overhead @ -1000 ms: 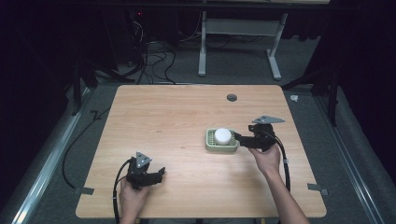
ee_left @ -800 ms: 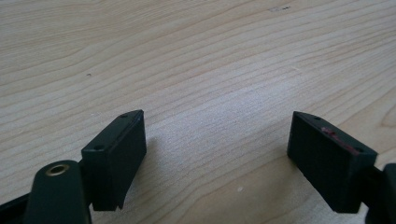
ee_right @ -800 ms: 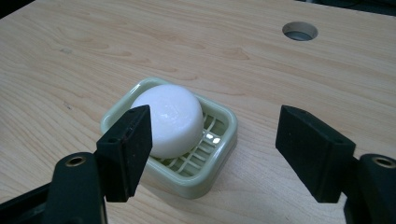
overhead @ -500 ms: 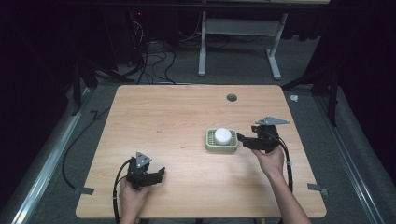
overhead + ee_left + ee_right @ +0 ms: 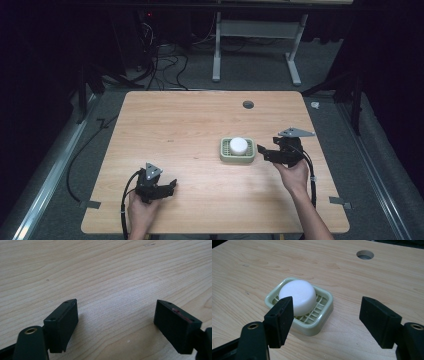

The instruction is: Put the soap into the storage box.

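Soap [image 5: 297, 297] rests in its green dish [image 5: 312, 328]; the right gripper [image 5: 325, 305] has backed off, jaws apart and empty, so placement looks done; the left gripper [image 5: 116, 305] gapes idle.

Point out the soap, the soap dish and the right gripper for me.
soap [image 5: 298, 296]: right gripper view, on its rounded white top.
soap dish [image 5: 325, 315]: right gripper view, on its green near-right rim.
right gripper [image 5: 261, 151]: high view, between its jaw tips, beside the dish.

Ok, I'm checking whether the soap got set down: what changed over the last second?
The right gripper backed away rightward from the soap dish, jaws open and empty. The white soap stayed in the dish; the left gripper kept still, open.
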`<state>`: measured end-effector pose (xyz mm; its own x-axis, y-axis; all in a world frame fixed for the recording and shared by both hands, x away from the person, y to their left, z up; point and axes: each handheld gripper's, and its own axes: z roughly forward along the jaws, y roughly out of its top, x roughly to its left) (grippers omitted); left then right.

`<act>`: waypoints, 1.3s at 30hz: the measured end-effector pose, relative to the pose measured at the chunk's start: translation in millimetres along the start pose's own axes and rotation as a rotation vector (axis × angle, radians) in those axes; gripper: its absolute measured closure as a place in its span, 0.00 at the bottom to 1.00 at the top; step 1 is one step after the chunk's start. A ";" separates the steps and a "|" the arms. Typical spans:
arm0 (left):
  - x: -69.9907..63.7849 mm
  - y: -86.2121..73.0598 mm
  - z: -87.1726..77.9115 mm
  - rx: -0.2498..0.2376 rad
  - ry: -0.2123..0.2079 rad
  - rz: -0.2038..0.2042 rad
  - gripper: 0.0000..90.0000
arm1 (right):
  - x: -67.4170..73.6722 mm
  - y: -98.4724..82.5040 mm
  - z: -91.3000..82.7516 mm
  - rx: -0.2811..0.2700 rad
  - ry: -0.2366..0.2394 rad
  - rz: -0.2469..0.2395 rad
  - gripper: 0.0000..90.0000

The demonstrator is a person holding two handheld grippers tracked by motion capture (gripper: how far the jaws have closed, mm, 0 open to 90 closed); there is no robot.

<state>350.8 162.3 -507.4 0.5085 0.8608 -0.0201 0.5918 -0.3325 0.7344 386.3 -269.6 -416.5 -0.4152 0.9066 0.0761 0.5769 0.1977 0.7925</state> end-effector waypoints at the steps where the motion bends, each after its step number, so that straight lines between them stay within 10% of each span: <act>1: 0.0 0.0 0.0 0.000 0.000 0.000 0.22 | -0.3 -0.7 -0.7 0.000 0.000 -0.001 0.31; 39: 0.0 0.0 0.0 0.000 0.001 0.001 0.22 | -10.8 -28.3 -34.0 -0.011 -0.015 0.041 0.32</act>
<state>350.7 162.2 -507.4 0.5086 0.8608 -0.0192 0.5916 -0.3331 0.7342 350.5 -297.7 -419.2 -0.3811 0.9191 0.0997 0.5852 0.1563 0.7957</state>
